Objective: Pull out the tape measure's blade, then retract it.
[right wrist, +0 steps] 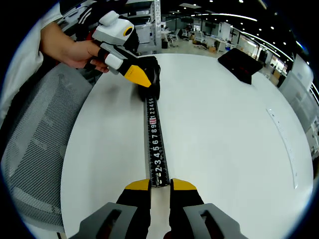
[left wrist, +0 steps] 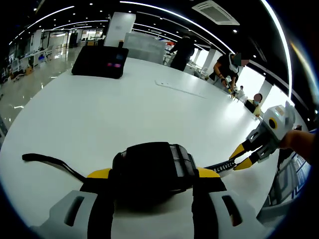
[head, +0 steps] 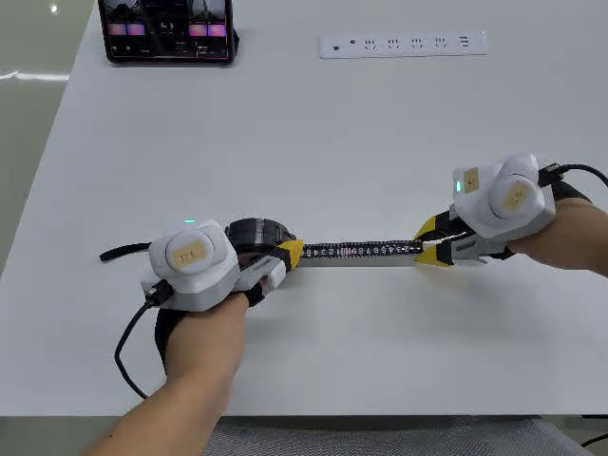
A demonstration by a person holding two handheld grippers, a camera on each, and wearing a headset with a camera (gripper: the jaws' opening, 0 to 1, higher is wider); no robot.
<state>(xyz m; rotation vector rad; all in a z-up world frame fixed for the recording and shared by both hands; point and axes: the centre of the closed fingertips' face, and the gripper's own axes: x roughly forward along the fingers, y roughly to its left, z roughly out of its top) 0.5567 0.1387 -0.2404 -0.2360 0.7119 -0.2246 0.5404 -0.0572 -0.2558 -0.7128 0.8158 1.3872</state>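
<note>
Right gripper sat at the bottom of the view, yellow-tipped jaws pinched on the end of the blade. Blade ran straight away over the white table, numbers facing up, to the black tape measure case. Left gripper clamped the case: one yellow jaw against its near side, far jaw hidden. A hand held that gripper. Dark tablet at the far edge, power strip on the right, mesh chair on the left.
</note>
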